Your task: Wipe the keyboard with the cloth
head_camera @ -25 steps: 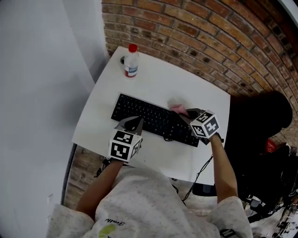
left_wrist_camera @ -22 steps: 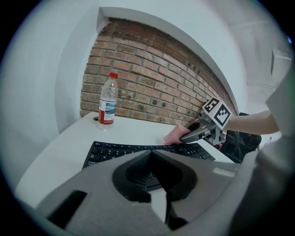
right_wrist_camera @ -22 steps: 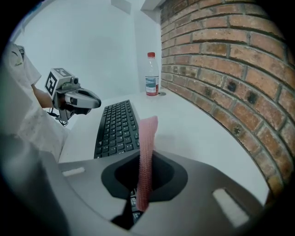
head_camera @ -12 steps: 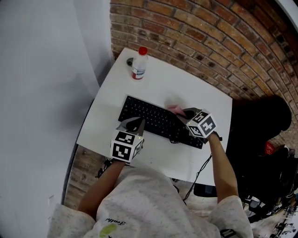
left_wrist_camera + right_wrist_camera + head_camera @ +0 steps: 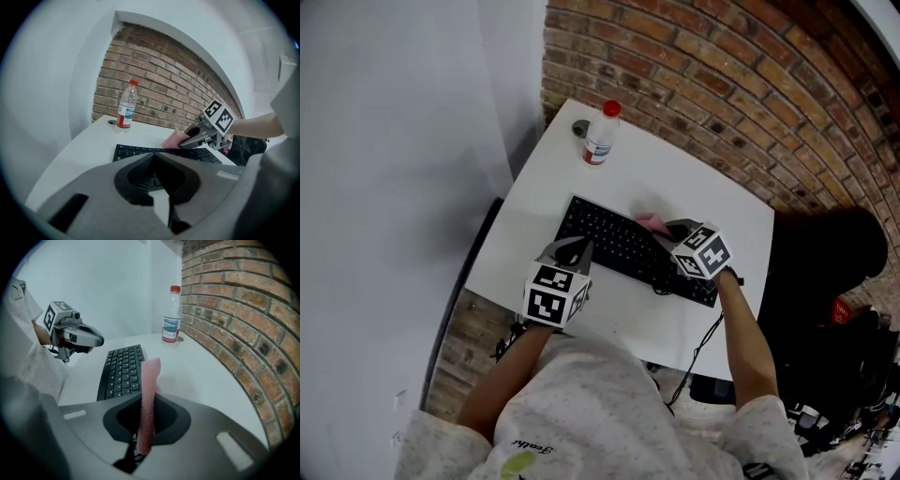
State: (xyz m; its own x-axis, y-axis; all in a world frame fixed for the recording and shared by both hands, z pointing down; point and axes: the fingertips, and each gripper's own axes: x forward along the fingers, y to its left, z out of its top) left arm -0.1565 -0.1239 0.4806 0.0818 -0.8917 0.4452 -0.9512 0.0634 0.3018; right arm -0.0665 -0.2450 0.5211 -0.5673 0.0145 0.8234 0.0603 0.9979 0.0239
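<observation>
The black keyboard [image 5: 623, 246] lies slantwise on the white table [image 5: 712, 202]. My right gripper [image 5: 668, 232] is shut on a pink cloth [image 5: 652, 223], which it holds at the keyboard's far edge, right of the middle. In the right gripper view the cloth [image 5: 151, 373] stands up on edge between the jaws, beside the keyboard [image 5: 121, 371]. At the keyboard's near left corner sits my left gripper [image 5: 572, 249], shut with nothing in it. The left gripper view has the keyboard [image 5: 140, 151] just beyond its closed jaws, with the cloth [image 5: 171, 139] and the right gripper [image 5: 187, 141] past it.
A water bottle [image 5: 600, 133] with a red cap stands at the table's far left corner, next to a small round hole [image 5: 580, 127]. A brick wall [image 5: 722, 84] runs behind the table. A cable [image 5: 705, 339] hangs off the near edge.
The head view has swung, so the table sits further right in the picture. Against the keyboard, both grippers have shifted a little to the left, the right one still holding the cloth.
</observation>
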